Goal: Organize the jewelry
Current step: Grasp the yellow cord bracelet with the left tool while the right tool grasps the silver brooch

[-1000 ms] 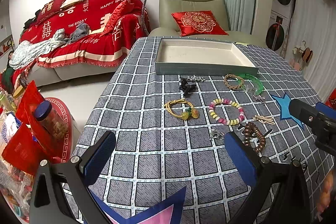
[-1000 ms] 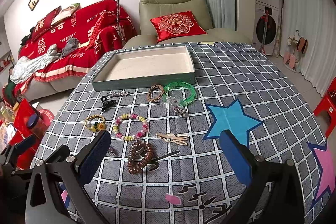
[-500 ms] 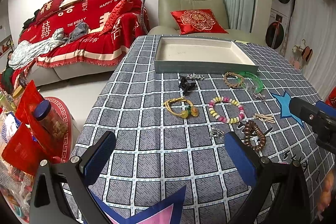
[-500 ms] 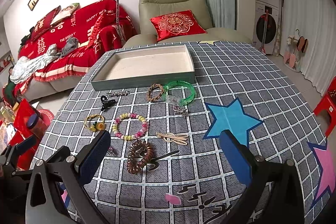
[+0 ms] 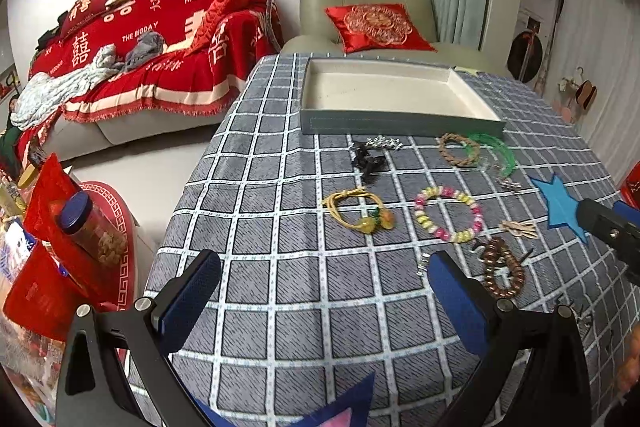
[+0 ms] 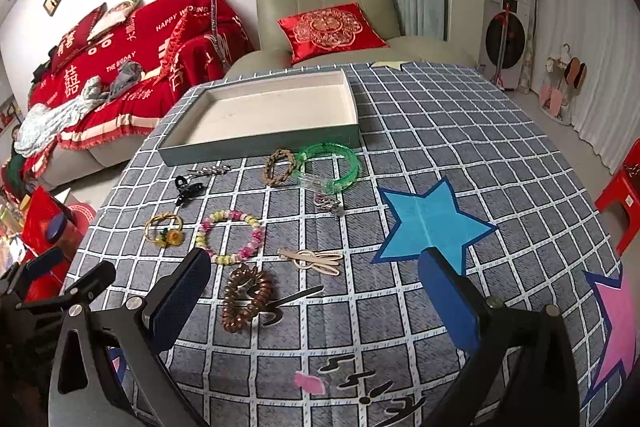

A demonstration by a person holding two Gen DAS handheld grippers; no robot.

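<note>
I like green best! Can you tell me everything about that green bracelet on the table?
The green bangle is a stiff, see-through ring that looks like plastic or glass, glossy and bright. It lies flat on the checked tablecloth, just in front of the tray's near wall. The braided brown bracelet lies against its left side, and a clear clip-like piece rests at its front edge. Neither gripper touches it.
</note>
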